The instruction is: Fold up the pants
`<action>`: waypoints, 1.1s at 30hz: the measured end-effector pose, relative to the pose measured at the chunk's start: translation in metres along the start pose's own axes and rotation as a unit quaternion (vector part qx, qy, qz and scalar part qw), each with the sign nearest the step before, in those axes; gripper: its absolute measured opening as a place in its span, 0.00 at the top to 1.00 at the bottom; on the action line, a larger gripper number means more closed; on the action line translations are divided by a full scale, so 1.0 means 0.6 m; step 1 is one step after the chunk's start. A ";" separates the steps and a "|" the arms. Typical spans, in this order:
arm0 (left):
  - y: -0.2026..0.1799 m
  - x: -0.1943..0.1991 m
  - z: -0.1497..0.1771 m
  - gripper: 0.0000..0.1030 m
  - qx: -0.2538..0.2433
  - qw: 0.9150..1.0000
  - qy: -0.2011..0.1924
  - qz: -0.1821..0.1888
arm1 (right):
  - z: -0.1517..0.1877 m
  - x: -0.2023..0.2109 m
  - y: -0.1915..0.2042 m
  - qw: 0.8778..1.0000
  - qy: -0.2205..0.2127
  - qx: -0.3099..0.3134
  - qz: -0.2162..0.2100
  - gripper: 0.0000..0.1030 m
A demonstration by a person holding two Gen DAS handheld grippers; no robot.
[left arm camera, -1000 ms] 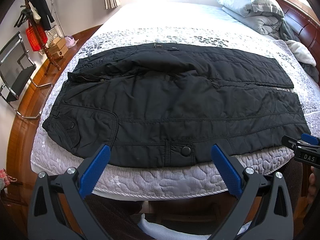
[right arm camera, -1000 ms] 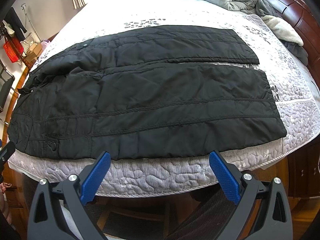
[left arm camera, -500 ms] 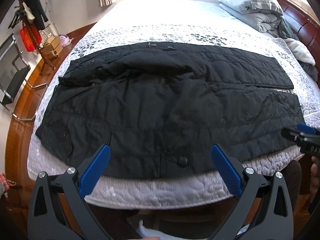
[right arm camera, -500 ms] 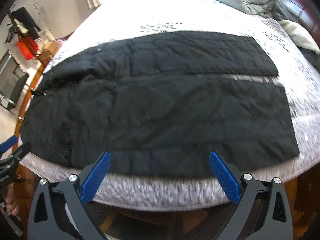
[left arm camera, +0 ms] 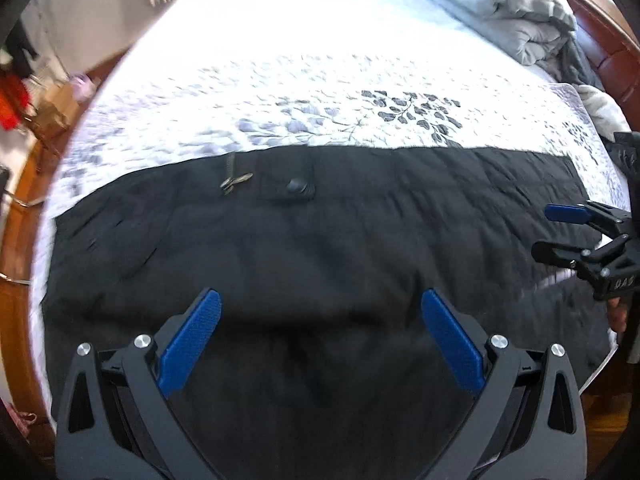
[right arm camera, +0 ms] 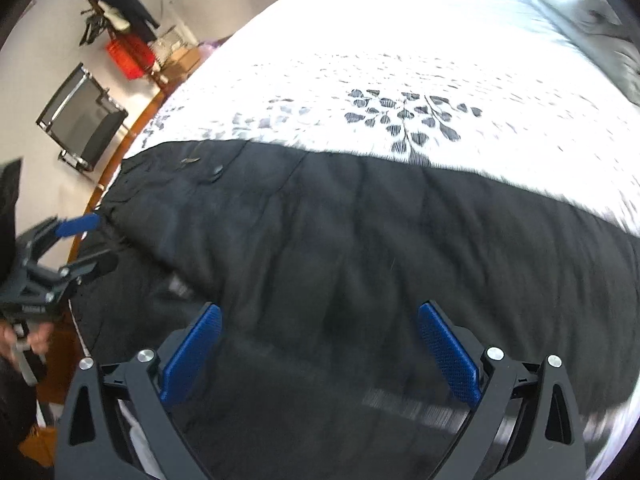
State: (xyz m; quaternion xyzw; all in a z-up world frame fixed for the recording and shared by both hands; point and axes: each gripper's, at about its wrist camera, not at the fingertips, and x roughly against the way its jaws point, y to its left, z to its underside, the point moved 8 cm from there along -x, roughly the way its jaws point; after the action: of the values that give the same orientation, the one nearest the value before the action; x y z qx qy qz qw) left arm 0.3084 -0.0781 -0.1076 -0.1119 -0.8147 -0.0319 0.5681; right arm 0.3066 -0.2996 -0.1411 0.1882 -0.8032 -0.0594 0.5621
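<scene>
Black quilted pants spread flat across the white bedspread, filling the lower half of both frames, far edge running in a line across the middle of the left wrist view. Near that far edge, left of centre, a metal zipper pull and a dark snap button; in the right wrist view the same button small at mid-left. Left gripper low over the cloth at the bottom of its own frame, blue pads spread wide, nothing between them, only dark fabric below. Right gripper posed likewise at the bottom of its frame, blue pads wide apart and empty, pointing across the pants toward the leaf print at upper centre. Seen from the side at the right edge of the left wrist view, the right gripper with fingers parted, one above the other, level with the pants' right end; part of a hand just below it. At the left edge of the right wrist view, the left gripper likewise parted, beside the waist end, a hand gripping its handle lower down. Grey folded duvet at upper right of the left wrist view; red bag and black chair at upper left of the right wrist view. Much of both frames motion-blurred.
</scene>
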 end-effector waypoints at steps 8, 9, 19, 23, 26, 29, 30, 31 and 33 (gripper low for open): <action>-0.020 -0.124 -0.156 0.03 -0.043 0.998 0.033 0.039 | -0.110 -0.091 -0.060 0.996 0.053 0.061 -0.041 0.03; -0.028 -0.138 -0.173 0.03 -0.064 0.996 0.032 0.056 | -0.123 -0.101 -0.063 0.994 0.060 0.078 -0.049 0.04; -0.062 -0.212 -0.214 0.03 -0.193 0.970 0.059 0.138 | -0.163 -0.174 -0.069 0.972 0.138 0.161 -0.099 0.04; -0.064 -0.232 -0.217 0.03 -0.195 0.969 0.075 0.131 | -0.159 -0.192 -0.069 0.963 0.165 0.174 -0.120 0.03; -0.068 -0.245 -0.215 0.03 -0.204 0.967 0.080 0.131 | -0.153 -0.202 -0.062 0.959 0.167 0.198 -0.111 0.03; -0.076 -0.258 -0.207 0.03 -0.215 0.964 0.091 0.127 | -0.141 -0.206 -0.055 0.957 0.152 0.229 -0.090 0.05; -0.081 -0.258 -0.203 0.03 -0.219 0.962 0.094 0.134 | -0.139 -0.206 -0.055 0.957 0.148 0.236 -0.079 0.16; -0.085 -0.257 -0.201 0.03 -0.223 0.961 0.094 0.136 | -0.137 -0.203 -0.056 0.957 0.141 0.245 -0.070 0.27; -0.092 -0.259 -0.200 0.03 -0.232 0.959 0.092 0.134 | -0.134 -0.192 -0.054 0.958 0.134 0.239 -0.084 0.58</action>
State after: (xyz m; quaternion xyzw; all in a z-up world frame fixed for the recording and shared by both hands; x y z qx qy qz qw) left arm 0.4575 -0.1759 -0.2060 -0.3453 -0.7069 -0.1544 0.5977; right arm 0.4226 -0.2775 -0.2234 0.3901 -0.6924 0.1131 0.5963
